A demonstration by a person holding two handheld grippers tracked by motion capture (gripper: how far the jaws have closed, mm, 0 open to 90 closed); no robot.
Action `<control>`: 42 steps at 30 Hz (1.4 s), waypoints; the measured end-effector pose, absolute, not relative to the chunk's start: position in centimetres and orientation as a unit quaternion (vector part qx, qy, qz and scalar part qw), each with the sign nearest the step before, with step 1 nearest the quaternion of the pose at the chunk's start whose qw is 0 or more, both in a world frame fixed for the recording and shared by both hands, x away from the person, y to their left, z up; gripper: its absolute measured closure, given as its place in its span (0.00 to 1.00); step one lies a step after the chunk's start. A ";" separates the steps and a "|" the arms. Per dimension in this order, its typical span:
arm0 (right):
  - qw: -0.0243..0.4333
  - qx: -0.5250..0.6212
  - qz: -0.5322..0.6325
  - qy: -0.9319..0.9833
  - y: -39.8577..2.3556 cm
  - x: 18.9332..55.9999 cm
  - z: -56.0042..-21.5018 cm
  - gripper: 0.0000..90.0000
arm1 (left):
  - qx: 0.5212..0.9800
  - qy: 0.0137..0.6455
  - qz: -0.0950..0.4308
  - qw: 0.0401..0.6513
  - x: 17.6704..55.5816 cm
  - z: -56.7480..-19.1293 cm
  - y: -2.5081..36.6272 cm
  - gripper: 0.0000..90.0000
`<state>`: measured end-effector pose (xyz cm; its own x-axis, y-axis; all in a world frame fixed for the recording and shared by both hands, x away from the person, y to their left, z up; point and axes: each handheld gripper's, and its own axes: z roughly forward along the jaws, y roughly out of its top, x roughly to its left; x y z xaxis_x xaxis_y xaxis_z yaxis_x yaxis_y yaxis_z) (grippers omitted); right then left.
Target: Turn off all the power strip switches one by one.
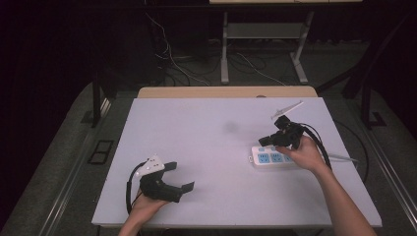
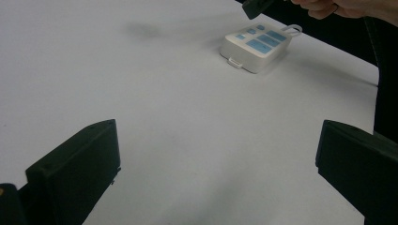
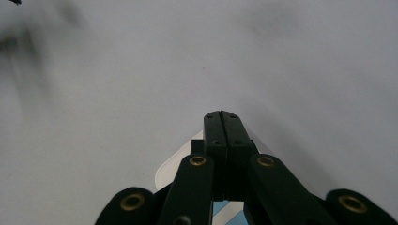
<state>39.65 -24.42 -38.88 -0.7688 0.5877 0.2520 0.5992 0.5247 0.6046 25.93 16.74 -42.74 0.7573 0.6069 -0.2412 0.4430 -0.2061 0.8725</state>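
a white rectangular power strip with pale blue socket faces (image 1: 272, 157) is seen lying flat on the white matte table top (image 1: 216, 142), at about four o'clock from the table's middle in the high view and near the right edge. the right gripper (image 1: 266, 140), a black two-jaw tool with a grey three-cornered plate on top, is held by the person's right hand (image 1: 307, 153) just over the strip's left end; its jaws are pressed flat together with nothing between them, as is shown plainly in the right gripper view, where a white corner and a blue patch of the strip (image 3: 174, 169) are seen beneath them. whether the closed tips touch the strip is hard to tell, since the contact is hidden by the jaws themselves. the left gripper (image 1: 179, 176), black with a white plate, is held in the person's left hand (image 1: 147, 204) at about seven o'clock on the table, well apart from the strip; its jaws are spread wide apart over bare table. in the left gripper view the strip (image 2: 257, 44) is seen at about one o'clock, far beyond the open jaws.
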 end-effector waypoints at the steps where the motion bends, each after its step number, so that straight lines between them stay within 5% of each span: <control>1: 0.008 -0.341 -0.347 -0.874 -24.4 39.7 -39.0 1.00 | 0.773 0.339 0.077 0.530 25.9 -42.7 16.7 0.00; 42: -0.001 -0.351 -0.331 -0.876 -24.2 39.8 -41.5 1.00 | 0.771 0.339 0.080 0.533 25.8 -42.6 16.9 0.00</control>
<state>39.79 -24.18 -41.53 -0.7536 0.6153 0.2312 0.6144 0.5345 0.5804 25.80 16.86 -42.59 0.7567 0.6088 -0.2381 0.4383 -0.2022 0.8758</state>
